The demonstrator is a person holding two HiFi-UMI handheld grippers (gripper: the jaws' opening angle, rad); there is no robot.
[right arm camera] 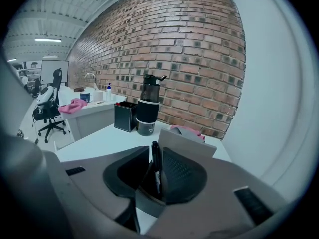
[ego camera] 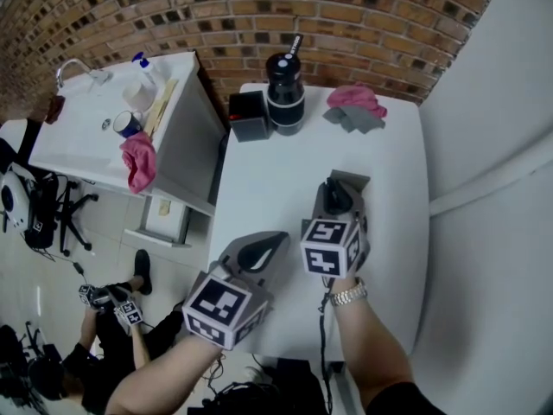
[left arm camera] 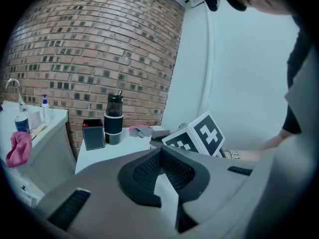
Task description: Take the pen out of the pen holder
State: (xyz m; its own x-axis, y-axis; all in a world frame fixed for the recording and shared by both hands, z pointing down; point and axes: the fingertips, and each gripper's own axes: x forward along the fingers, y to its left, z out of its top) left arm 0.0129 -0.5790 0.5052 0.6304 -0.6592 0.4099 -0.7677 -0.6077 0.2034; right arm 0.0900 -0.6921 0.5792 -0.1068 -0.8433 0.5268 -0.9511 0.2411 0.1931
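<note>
**Around the white table**

Upper centre of the head view: black bottle (ego camera: 285,93) with a pale band, upright at the far edge of the white table (ego camera: 259,188). Just right of it, pink cloth (ego camera: 356,98) bunched against a grey cloth (ego camera: 352,119). Behind, across the top: brick wall (ego camera: 259,15). Upper left: white counter (ego camera: 86,141) with faucet (ego camera: 73,66), pump bottle (ego camera: 143,66), blue cup (ego camera: 127,124) and a pink rag (ego camera: 138,162) draped over its near edge. Left edge: office chair (ego camera: 52,210). Lower left: a person (ego camera: 104,344) low on the floor.
</note>
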